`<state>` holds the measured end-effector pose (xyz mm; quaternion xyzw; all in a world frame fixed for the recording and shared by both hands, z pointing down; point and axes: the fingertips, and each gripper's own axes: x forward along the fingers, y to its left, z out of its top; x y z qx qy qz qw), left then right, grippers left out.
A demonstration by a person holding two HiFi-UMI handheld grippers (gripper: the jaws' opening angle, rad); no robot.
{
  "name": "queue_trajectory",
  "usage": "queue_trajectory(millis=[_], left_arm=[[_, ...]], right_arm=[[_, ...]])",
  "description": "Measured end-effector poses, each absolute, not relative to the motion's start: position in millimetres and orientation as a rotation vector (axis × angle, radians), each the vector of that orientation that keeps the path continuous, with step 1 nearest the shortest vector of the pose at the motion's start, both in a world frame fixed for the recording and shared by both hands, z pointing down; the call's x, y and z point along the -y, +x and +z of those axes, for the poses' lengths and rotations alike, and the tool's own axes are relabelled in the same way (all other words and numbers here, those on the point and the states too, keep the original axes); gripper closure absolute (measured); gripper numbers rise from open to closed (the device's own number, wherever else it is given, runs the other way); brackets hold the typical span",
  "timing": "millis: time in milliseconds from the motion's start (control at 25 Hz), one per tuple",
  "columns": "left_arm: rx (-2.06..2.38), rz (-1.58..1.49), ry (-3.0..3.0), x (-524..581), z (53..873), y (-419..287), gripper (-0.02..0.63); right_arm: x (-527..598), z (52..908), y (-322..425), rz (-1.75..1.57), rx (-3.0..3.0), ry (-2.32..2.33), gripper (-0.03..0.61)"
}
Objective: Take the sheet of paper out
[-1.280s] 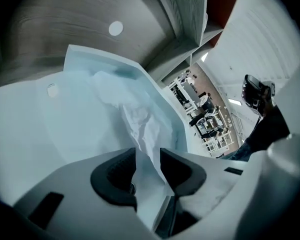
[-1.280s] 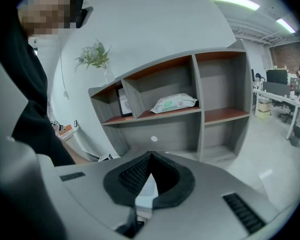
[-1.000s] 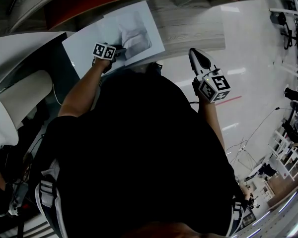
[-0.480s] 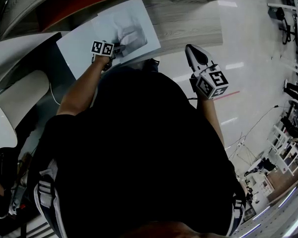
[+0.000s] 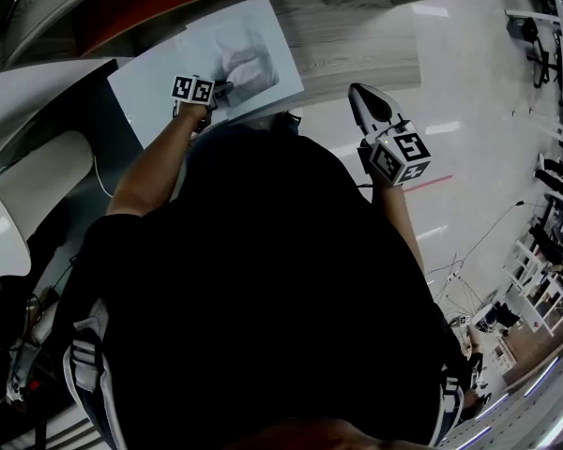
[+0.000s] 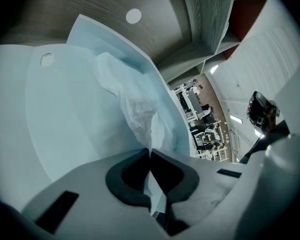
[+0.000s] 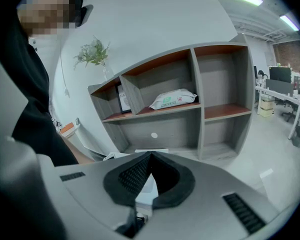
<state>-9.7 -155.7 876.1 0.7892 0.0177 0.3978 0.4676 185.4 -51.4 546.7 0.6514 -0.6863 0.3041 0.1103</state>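
A pale sheet of paper (image 5: 249,40) with a crumpled grey patch lies on a grey wood-grain surface (image 5: 357,40), partly over another white sheet (image 5: 141,97). My left gripper (image 5: 223,90) is at the sheet's near edge. In the left gripper view its jaws are closing, and the pads meet on a thin, wrinkled fold of the sheet (image 6: 80,109) at the left gripper (image 6: 150,153). My right gripper (image 5: 360,97) hangs in the air to the right, away from the paper. The right gripper (image 7: 150,156) is shut with nothing between its pads.
A grey and red-brown shelf unit (image 7: 215,84) stands ahead of the right gripper, holding a white wipes pack (image 7: 172,99) and a framed picture (image 7: 124,99), with a plant (image 7: 95,54) on top. White curved furniture (image 5: 38,186) is at the left. A person's dark torso fills the lower head view.
The head view drifted slightly. The left gripper stayed at the sheet's near edge and rolled a little. The right gripper kept still.
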Motion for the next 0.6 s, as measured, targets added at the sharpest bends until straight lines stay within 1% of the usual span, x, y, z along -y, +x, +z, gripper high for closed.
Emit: queue_trajectory(millis=[600], left_arm=[[0.023,0.966,1.971,172,861,-17,0.592]], right_arm=[[52,547,187,0.866,2.086,1.899,0.566]])
